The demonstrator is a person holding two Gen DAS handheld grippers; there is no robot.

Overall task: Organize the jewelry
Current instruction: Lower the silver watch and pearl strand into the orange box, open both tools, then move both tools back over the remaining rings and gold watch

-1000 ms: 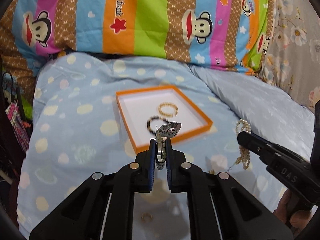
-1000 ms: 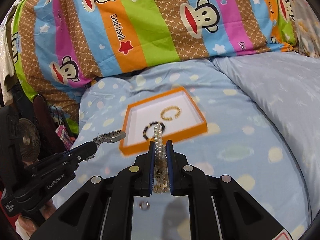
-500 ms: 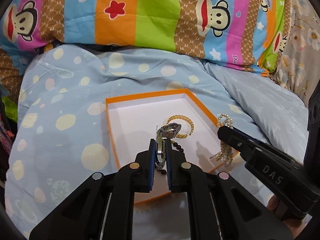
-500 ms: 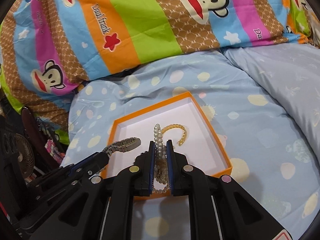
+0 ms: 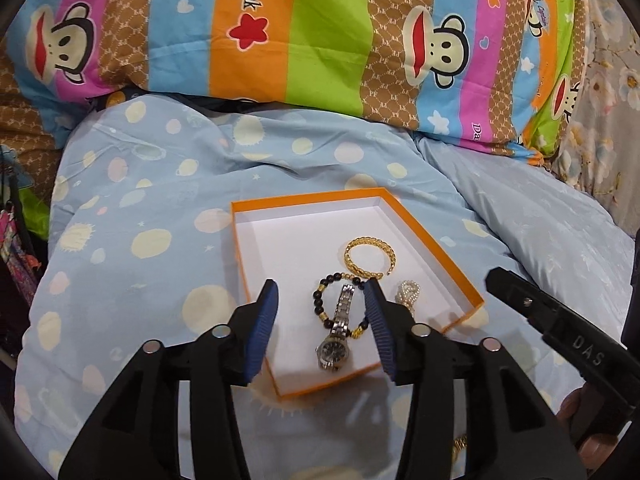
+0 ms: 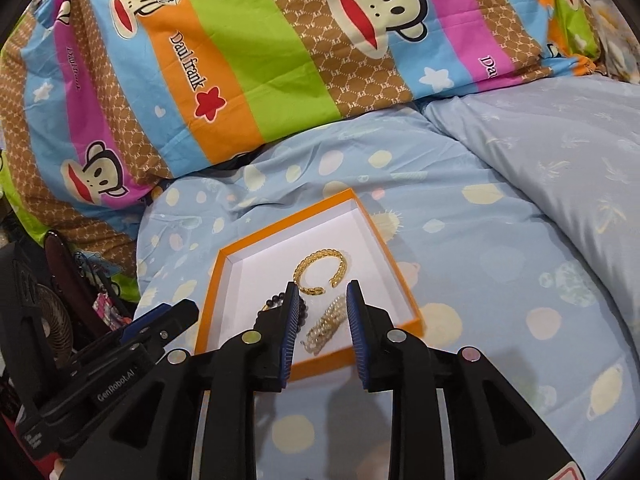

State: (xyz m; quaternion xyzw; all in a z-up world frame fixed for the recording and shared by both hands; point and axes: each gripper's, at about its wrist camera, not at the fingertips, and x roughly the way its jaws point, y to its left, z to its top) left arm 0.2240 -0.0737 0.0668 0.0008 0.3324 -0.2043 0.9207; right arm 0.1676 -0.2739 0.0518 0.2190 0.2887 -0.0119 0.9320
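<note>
An orange box (image 5: 432,240) with a white floor lies on the blue bedding. In it lie a gold bangle (image 5: 370,258), a black bead bracelet (image 5: 320,304), a silver watch (image 5: 338,330) and a pearl bracelet (image 5: 408,294). My left gripper (image 5: 320,316) is open just above the watch, with nothing in it. My right gripper (image 6: 320,312) is open over the pearl bracelet (image 6: 326,324), with the gold bangle (image 6: 320,272) just beyond it. The orange box (image 6: 400,280) shows in the right wrist view too. Each gripper shows at the edge of the other's view.
A striped monkey-print pillow (image 5: 320,32) lies behind the box. A plain blue pillow (image 6: 560,160) is at the right. A small fan (image 6: 52,320) and clutter stand off the bed's left edge. A gold piece (image 5: 460,446) lies on the bedding near me.
Both grippers moved over the box and opened. The watch dropped from the left gripper and the pearl bracelet from the right one; both now lie in the box.
</note>
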